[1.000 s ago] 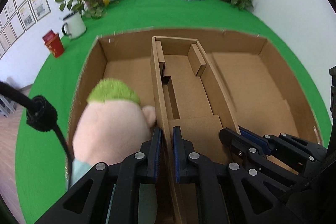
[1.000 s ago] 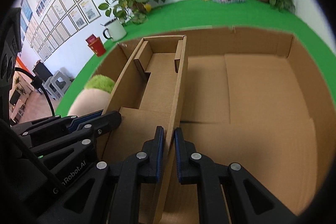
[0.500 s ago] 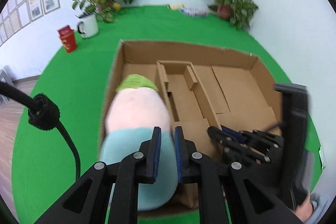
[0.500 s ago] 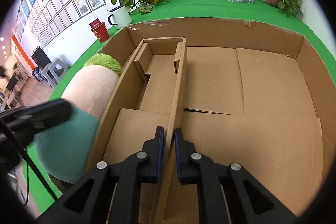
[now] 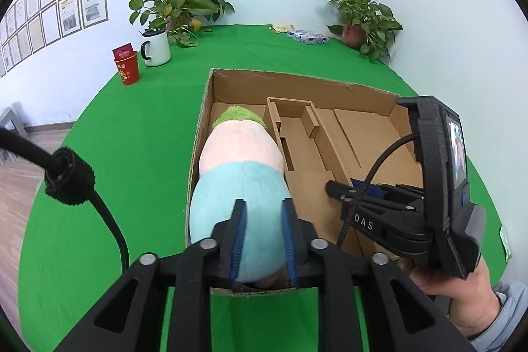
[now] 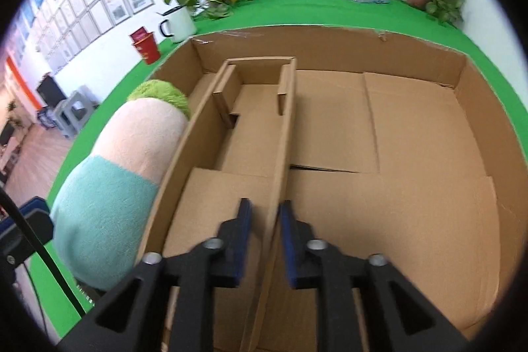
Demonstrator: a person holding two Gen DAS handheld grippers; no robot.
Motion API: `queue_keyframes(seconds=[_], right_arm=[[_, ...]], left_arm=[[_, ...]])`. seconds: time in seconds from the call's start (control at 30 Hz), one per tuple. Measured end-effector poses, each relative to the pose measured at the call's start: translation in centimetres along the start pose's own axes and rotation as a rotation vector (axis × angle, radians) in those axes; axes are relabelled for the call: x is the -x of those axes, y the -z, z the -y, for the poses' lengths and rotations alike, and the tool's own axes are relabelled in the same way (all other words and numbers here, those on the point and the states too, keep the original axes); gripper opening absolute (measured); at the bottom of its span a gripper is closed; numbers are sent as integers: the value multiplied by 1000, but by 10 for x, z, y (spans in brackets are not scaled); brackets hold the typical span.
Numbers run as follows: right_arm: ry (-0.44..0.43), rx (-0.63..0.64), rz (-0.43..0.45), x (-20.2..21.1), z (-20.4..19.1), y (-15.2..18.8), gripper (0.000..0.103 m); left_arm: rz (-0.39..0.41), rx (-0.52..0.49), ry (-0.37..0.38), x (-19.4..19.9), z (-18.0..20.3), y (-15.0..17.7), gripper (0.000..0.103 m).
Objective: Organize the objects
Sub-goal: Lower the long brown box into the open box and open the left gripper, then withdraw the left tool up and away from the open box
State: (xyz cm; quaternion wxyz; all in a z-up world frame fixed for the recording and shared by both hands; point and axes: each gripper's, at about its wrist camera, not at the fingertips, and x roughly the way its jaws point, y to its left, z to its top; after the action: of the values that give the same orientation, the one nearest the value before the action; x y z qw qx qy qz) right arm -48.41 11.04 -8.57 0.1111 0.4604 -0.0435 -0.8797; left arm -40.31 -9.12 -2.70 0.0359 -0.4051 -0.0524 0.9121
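A plush toy with a teal base, pink middle and green tuft lies in the left compartment of the cardboard box. My left gripper hovers over the box's near edge. Its jaws are opening, the teal end shows through the gap, and the pads do not press on it. The right gripper straddles the right wall of the cardboard divider insert. Its jaws are also opening, and the wall stands loose between the pads. In the left wrist view the right gripper reaches into the box, held by a person's hand.
The box sits on a green cloth. A white mug and a red cup stand at the back left. Two potted plants and a flat packet line the far edge. The right compartment holds nothing.
My left gripper let go of the divider's left wall, pulled back and up over the near edge, and its jaws parted. The right gripper's jaws parted from the divider's right wall.
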Motion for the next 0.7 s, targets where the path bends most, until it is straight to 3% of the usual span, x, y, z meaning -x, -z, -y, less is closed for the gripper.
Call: queue_keyframes(seconds=[0.03, 0.1, 0.17, 0.23, 0.33, 0.53, 0.7], right_arm=[[-3, 4, 6, 3, 1, 1, 52], [11, 12, 67, 18, 3, 6, 63], [33, 10, 145, 42, 6, 16, 69], [57, 8, 203, 64, 9, 29, 77], [150, 28, 242, 91, 13, 56, 78], [265, 33, 218, 125, 26, 121, 78], [283, 21, 249, 149, 39, 143, 78]], left_arm=[[13, 1, 0, 2, 1, 2, 27], [54, -5, -11, 10, 6, 7, 30], [101, -22, -23, 19, 12, 10, 42], [144, -40, -37, 28, 21, 13, 64], [200, -60, -56, 43, 34, 20, 82], [235, -67, -24, 64, 68, 58, 87], [217, -82, -2, 75, 94, 83, 86]])
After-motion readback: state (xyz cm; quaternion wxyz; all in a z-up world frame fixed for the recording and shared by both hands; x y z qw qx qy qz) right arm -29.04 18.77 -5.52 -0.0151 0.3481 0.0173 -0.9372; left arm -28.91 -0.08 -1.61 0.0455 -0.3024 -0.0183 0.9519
